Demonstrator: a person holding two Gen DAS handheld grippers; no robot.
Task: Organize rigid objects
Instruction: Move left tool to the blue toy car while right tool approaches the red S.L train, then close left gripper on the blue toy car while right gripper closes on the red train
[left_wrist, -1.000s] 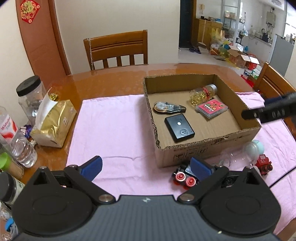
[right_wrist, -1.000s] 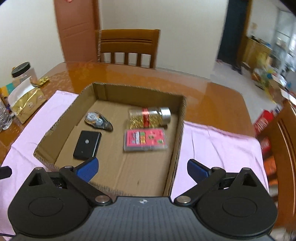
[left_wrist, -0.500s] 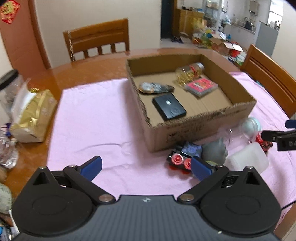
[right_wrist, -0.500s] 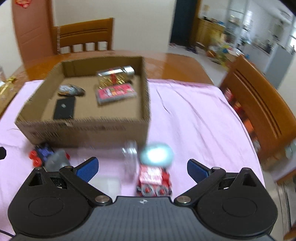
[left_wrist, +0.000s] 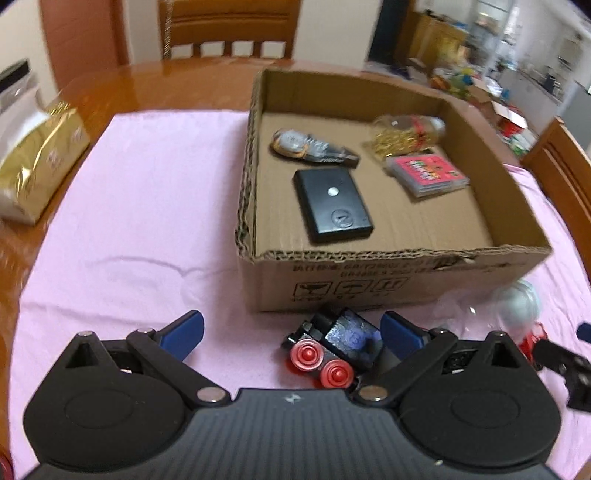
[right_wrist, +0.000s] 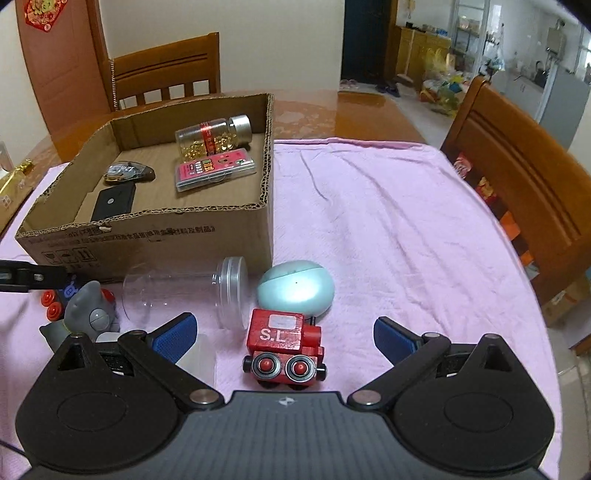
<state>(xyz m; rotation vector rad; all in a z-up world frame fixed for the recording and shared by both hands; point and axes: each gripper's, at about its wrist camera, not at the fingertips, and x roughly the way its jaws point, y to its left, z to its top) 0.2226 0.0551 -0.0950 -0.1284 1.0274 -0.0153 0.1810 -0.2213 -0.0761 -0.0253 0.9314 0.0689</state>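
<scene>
A cardboard box (left_wrist: 391, 273) (right_wrist: 147, 236) on the pink cloth holds a black device (left_wrist: 332, 205), a tape dispenser (left_wrist: 310, 147), a bottle of gold pills (right_wrist: 212, 136) and a pink case (right_wrist: 216, 170). In front of the box lie a dark blue toy train (left_wrist: 332, 350), a red toy train (right_wrist: 284, 345), a mint egg-shaped case (right_wrist: 295, 288), a clear jar (right_wrist: 184, 288) and a grey figure (right_wrist: 90, 310). My left gripper (left_wrist: 291, 332) is open just above the blue train. My right gripper (right_wrist: 284, 338) is open around the red train.
Pink cloth (right_wrist: 388, 229) covers the wooden table (right_wrist: 354, 110). A gold tissue pack (left_wrist: 33, 162) lies at the left. Wooden chairs stand at the far side (right_wrist: 166, 70) and at the right (right_wrist: 524, 177). A small translucent white container (right_wrist: 201, 360) sits by my right gripper's left finger.
Both grippers have dropped lower and closer to the toys in front of the box. The right gripper now straddles the red train; the left has closed in on the blue train.
</scene>
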